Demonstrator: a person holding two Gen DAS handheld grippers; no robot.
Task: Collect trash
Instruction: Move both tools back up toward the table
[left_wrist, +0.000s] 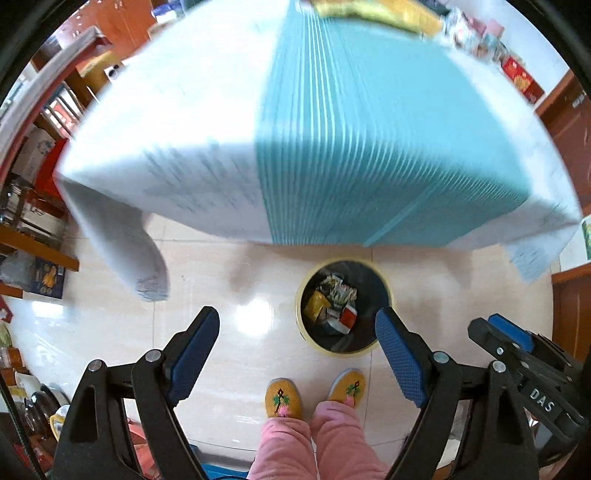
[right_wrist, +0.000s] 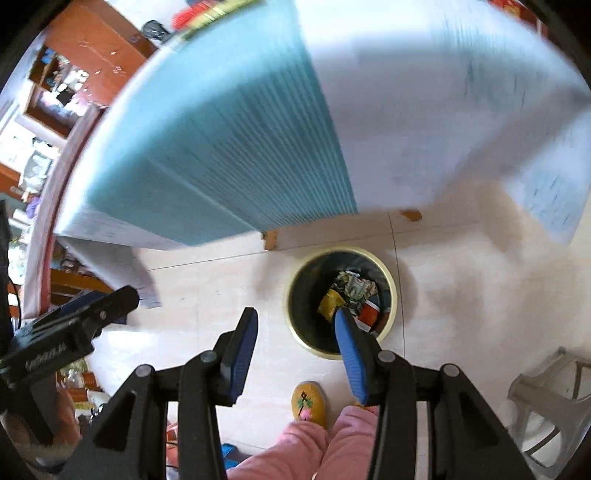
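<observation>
A: Biggest thing first: the table (left_wrist: 207, 140), draped in a white and turquoise cloth, fills the top of both views. We see blurred yellow wrappers (left_wrist: 380, 14) up on its far edge in the left view, most likely trash we have yet to gather, though the blur hides what they are.

B: Below it, on the tiled floor, stands the bin (right_wrist: 295, 325) with its yellow rim and dark liner, just in front of our slippers (left_wrist: 283, 400). Inside it lie crumpled packets (right_wrist: 354, 299), yellow, red and silvery.

A: We judge those to be foil or film snack bags: light, soft, crinkly and a bit slick. Pinching a flat edge or a folded corner should hold better than squeezing the puffed middle.

B: And our tools? The left gripper (left_wrist: 297, 332) has its blue pads spread wide with nothing between them. The right gripper (right_wrist: 295, 325) is likewise released and holds nothing; in its own view one pad overlaps the bin's mouth.

A: Any writing? We read "DAS" on the right gripper's body where it shows in the left view. The script on the left gripper's body, seen from the right, is too blurred, and the packet print is too small to make out.
</observation>
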